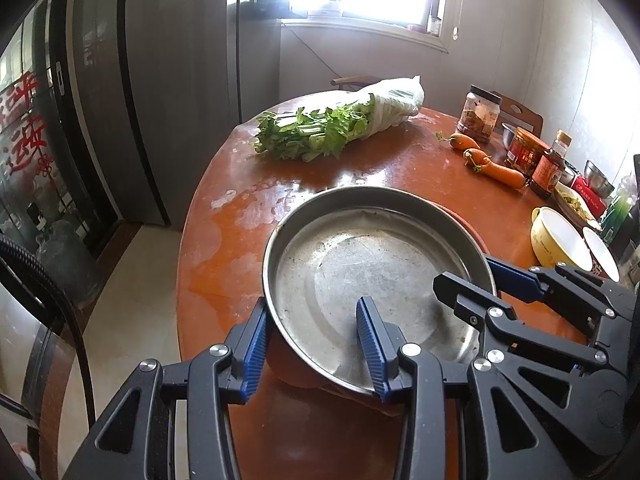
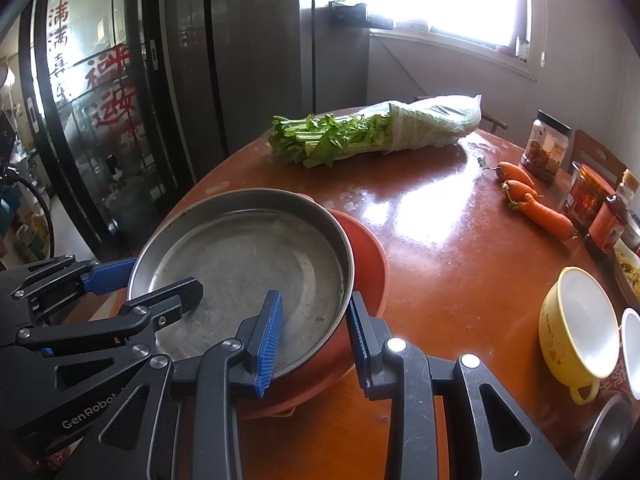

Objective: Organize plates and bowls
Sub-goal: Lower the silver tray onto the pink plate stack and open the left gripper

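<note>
Left tool [image 1: 318,346]: astride the near rim of the steel pan [image 1: 372,264], one finger outside, one inside; pads look to be pinching the rim.
Right tool [image 2: 316,330]: astride the pan's right-hand rim, likewise pinching it, with the outer finger against the red bowl [image 2: 370,268] beneath.
Steel pan: nested on the red bowl, near edge of the surface [image 2: 440,248], tilted slightly. Judged the start of a stack, not yet let go.
Yellow bowl [image 2: 576,324]: right side, well apart, unstacked.
White bowl [image 2: 632,344]: just beside the yellow one, unstacked.
Steel dish [image 2: 608,436]: near right corner, only partly in view.
Carrots [image 2: 532,200], jars [image 2: 546,152], bagged celery [image 2: 372,132]: far side, untouched.
Remaining, as judged: gather the loose bowls.
</note>
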Action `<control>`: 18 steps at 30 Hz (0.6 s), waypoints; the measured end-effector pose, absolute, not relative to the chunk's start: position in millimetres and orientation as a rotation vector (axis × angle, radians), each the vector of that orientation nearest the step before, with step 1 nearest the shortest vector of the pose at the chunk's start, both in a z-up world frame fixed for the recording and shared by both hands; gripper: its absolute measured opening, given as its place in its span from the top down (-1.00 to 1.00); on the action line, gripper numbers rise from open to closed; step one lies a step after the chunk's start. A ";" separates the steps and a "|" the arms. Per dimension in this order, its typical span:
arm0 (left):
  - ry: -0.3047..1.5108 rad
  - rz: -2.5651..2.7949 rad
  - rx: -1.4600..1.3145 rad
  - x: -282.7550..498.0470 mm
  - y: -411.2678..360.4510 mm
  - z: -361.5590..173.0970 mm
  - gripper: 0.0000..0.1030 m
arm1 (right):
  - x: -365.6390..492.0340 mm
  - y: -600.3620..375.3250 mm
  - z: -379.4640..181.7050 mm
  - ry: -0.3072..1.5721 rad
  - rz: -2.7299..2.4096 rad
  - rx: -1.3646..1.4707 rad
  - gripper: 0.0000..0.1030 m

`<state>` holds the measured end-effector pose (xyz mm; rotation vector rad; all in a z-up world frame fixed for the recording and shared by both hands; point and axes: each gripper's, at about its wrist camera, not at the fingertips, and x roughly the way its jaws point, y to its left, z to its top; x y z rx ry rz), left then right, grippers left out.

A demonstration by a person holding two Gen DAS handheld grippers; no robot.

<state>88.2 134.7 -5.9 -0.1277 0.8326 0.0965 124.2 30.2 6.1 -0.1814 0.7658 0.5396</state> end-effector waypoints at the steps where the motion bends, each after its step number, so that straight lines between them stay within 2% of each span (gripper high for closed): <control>1: 0.835 0.095 -0.126 88.5 134.8 -6.2 0.16 | 124.4 30.2 5.8 0.768 0.539 -0.179 0.34; 7: 0.840 0.091 -0.121 88.8 133.0 -6.0 0.16 | 123.0 27.2 6.2 0.770 0.540 -0.159 0.35; 11: 0.843 0.098 -0.124 90.3 132.6 -6.5 0.08 | 123.3 24.1 7.5 0.763 0.539 -0.154 0.34; 18: 0.842 0.089 -0.123 91.9 128.3 -5.8 0.01 | 125.9 12.2 12.3 0.741 0.513 -0.123 0.25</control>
